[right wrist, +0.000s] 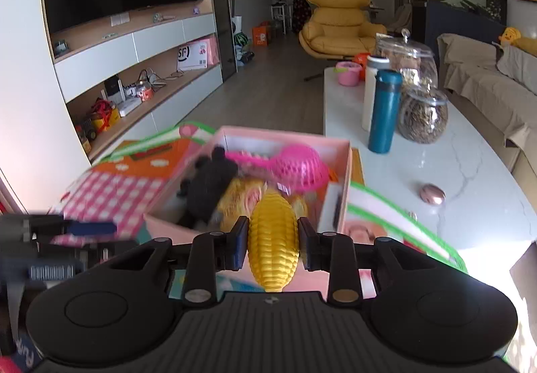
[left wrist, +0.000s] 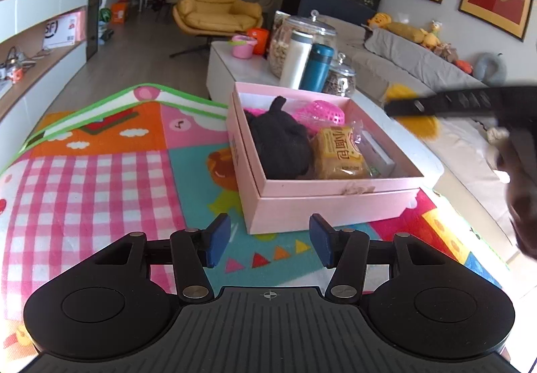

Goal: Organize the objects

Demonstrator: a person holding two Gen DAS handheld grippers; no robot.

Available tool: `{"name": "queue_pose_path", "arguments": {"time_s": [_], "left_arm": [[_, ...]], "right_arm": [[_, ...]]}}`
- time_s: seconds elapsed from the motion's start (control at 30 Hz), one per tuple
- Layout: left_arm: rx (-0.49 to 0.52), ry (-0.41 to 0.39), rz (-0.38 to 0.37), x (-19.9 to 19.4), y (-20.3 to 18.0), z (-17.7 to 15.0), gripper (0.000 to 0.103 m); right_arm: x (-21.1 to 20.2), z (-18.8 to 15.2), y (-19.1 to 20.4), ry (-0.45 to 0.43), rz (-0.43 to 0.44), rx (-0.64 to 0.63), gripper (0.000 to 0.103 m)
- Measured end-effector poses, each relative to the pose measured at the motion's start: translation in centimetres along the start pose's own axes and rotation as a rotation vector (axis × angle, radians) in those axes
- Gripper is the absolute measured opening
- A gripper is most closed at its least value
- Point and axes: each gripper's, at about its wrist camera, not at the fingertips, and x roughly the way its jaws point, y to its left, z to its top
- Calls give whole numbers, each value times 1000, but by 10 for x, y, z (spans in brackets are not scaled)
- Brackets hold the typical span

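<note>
A pink box (left wrist: 335, 201) stands on a colourful play mat (left wrist: 100, 178). It holds a black plush toy (left wrist: 282, 144), a pink mesh scoop (left wrist: 324, 111) and a packet of small bread (left wrist: 340, 154). My left gripper (left wrist: 270, 240) is open and empty, just in front of the box's near wall. My right gripper (right wrist: 272, 243) is shut on a yellow toy corn cob (right wrist: 273, 238), held above the near edge of the pink box (right wrist: 345, 171). The right gripper also shows blurred at the right of the left wrist view (left wrist: 419, 106).
A white coffee table (right wrist: 436, 151) beyond the box carries a teal flask (right wrist: 384, 111), a white flask (right wrist: 371, 91), glass jars (right wrist: 423, 114) and a pink cup (right wrist: 349, 72). A grey sofa (left wrist: 419, 60) is on the right, a yellow armchair (left wrist: 214, 3) at the back.
</note>
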Motion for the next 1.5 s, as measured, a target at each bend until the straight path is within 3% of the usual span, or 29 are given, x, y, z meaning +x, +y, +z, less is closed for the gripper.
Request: {"name": "queue_pose_path", "arguments": {"time_s": [0.1,0.13,0.23,0.47,0.53,0.63,0.67,0.73,0.8,0.87,0.97,1.07,1.17,1.3,1.5], "left_arm": [[-24,16,-7,1,7,-1,56],[-29,17,-6,0,9,0,56],[-55,-11,-4,-3,16,8,56],[-88,-62,2,29,15,39,56],[-70,-41,35,48,10,43,56],[-43,-2,125,68,9,40,56],[-51,8,155,71,12,37,56],[-103,1,170,66,25,30,82],[-142,-10,183,57,35,24,91],[-159,-18,186,50,41,20,92],[-160,-25,190,43,44,17,93],[-151,-29,200,41,47,17,97],[-145,-42,225,41,54,19,98],[-142,-80,288,40,72,25,100],[-187,-109,311,36,86,26,100]], "right_arm": [[44,43,9,-13,12,15,31],[61,54,9,4,6,29,36],[87,61,2,41,-42,63,41],[35,-13,-24,71,-72,-8,41],[22,-39,-30,100,-67,-11,41],[5,-60,-33,26,-93,-15,45],[4,-61,-32,21,-95,-17,45],[2,-62,-31,14,-103,1,45],[-4,-67,-31,-2,-97,27,45],[-10,-74,-28,-8,-81,27,45],[-8,-89,-20,40,-58,-12,57],[9,-96,-7,84,-79,-58,58],[30,-87,0,116,-47,-34,55],[50,-74,18,95,-42,-53,57],[68,-66,40,64,-83,-92,57]]}}
